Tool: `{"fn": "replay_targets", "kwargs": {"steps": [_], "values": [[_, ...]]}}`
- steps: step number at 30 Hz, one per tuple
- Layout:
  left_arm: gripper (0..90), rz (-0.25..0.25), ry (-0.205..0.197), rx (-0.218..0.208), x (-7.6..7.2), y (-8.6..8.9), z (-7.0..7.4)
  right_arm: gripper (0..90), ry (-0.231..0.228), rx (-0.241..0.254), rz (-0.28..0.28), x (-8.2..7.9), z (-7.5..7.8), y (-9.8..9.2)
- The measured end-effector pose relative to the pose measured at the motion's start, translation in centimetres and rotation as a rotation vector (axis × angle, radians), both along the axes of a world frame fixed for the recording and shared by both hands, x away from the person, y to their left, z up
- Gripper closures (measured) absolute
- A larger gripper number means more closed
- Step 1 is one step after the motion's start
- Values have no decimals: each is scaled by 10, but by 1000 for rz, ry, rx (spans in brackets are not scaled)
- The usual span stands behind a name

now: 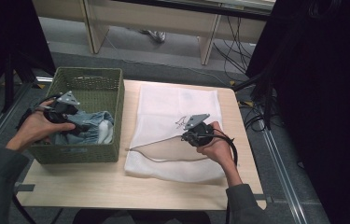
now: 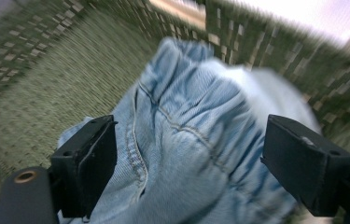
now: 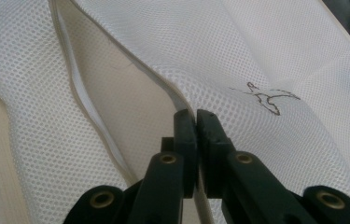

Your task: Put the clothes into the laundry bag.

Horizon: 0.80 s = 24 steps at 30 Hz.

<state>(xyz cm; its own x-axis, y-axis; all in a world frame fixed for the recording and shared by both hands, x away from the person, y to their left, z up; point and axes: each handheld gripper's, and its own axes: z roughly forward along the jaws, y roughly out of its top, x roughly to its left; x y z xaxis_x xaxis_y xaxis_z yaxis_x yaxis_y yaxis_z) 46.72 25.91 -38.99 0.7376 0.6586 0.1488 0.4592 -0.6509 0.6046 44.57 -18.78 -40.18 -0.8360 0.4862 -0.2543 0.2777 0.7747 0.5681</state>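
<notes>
My left hand (image 1: 35,127) reaches in from the surface's left edge, over the green woven basket (image 1: 99,154) at the near-left part of the surface. Its left claw (image 2: 189,165) stands wide apart above the crumpled blue jeans (image 2: 196,140) lying in the basket, the pads not pressing on them. My right hand (image 1: 219,148) rests over the middle of the surface, and the right claw (image 3: 196,122) is pinched together on the upper edge of the white mesh laundry bag's (image 3: 275,51) opening.
</notes>
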Motion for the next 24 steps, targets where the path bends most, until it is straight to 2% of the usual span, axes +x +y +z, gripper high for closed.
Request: {"fn": "replay_targets", "kwargs": {"steps": [2, 3, 4, 5, 6, 7, 8, 9, 11, 12, 14, 15, 16, 17, 19, 20, 21, 22, 23, 24], "values": [[172, -31, 32, 33, 9, -3, -9, 879, 23, 5, -15, -1, -1, 1], [172, -31, 32, 33, 9, -3, -9, 879, 23, 5, -15, -1, -1, 1], [178, -19, 67, 61, 16, -5, -15, 878, 13, 6, -2, 1, -1, 0], [167, -12, 82, 51, 20, -7, -18, 878, 13, 3, -6, 1, 0, -1], [141, -27, 109, 37, 23, -9, -22, 878, 35, 7, -18, 0, 0, -1], [165, -63, 160, 51, 26, -11, -26, 878, 14, 7, -10, 0, -1, -2], [164, -63, 160, 51, 26, -11, -26, 878, 14, 7, -10, 0, -1, -2], [164, -96, 183, 72, 28, -12, -29, 877, -2, 2, 15, 2, -1, -3], [140, -157, 217, 119, 33, -17, -40, 874, 17, 12, -6, 2, -2, -2], [135, -142, 251, 121, 40, -18, -50, 874, 19, 12, -6, 2, -3, -2], [99, -126, 293, 119, 47, -16, -61, 874, 22, 8, -13, 2, -4, -3], [149, -125, 312, 106, 49, -15, -65, 874, 29, 11, -15, 2, -5, -3], [252, -130, 323, 106, 52, -14, -67, 873, 31, 14, -19, 2, -5, -3], [361, -110, 311, 110, 53, -13, -68, 873, 34, 13, -18, 2, -5, -4], [554, -41, 261, 101, 56, -9, -67, 873, 36, 13, -19, 1, -5, -4], [607, 32, 236, 73, 57, -8, -65, 873, 38, 12, -15, 2, -6, -4], [635, 86, 199, 85, 59, -7, -62, 873, 35, 10, -15, 2, -7, -4], [649, 86, 199, 85, 59, -7, -62, 873, 35, 7, -16, 1, -7, -4], [661, 188, 145, 65, 59, -8, -61, 873, 37, 7, -14, 1, -7, -4], [663, 323, 64, 84, 63, -7, -58, 873, 38, 7, -15, 1, -8, -4]]}}
